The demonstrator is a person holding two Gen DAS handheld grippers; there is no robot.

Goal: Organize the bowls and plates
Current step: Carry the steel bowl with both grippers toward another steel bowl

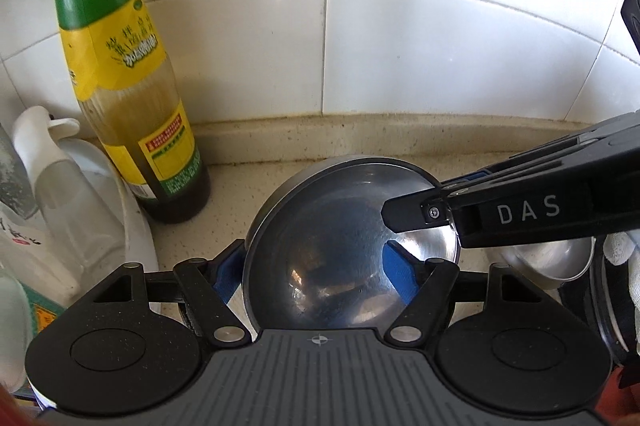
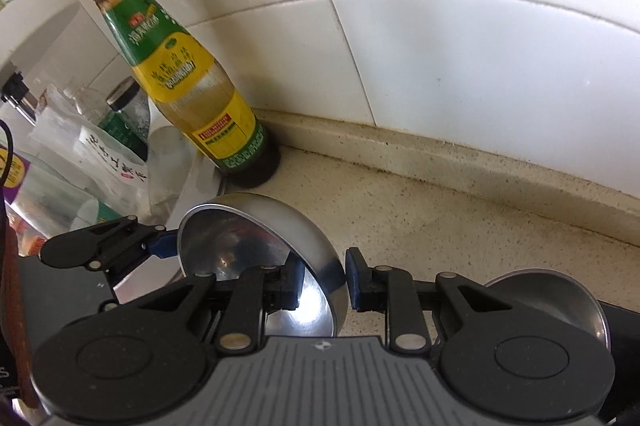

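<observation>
- Right up close, the left hand-held gripper [image 1: 316,266] is straddling the steel bowl [image 1: 344,246], one blue pad outside the left wall and one inside; its jaws are standing apart, and I cannot tell whether they are actually pinching the wall.
- The bowl is tipping up on edge, its mouth facing the left wrist camera, low over the speckled desk [image 1: 224,194].
- The right hand-held gripper [image 2: 323,284] is coming in from the right with its fingers either side of the bowl's [image 2: 256,258] right wall; the outer pad is showing a sliver of gap, so it is looking not fully closed on the rim.
- Just to the right, a second steel bowl [image 1: 548,258] is sitting on something dark and round, partly hidden behind the right tool.
- On progress, my read: one bowl is in hand between the two tools and not yet set down, the other is waiting nearby, so the sorting is looking partway at most. No stack of plates is showing anywhere.
- On the left, a white dish [image 1: 136,226] is leaning among clear bottles and packets; whether it is part of the job I cannot say.
- Farther back, a sauce bottle [image 1: 132,98] is standing upright near the tiled wall [image 1: 400,46], close behind the tilted bowl.
</observation>
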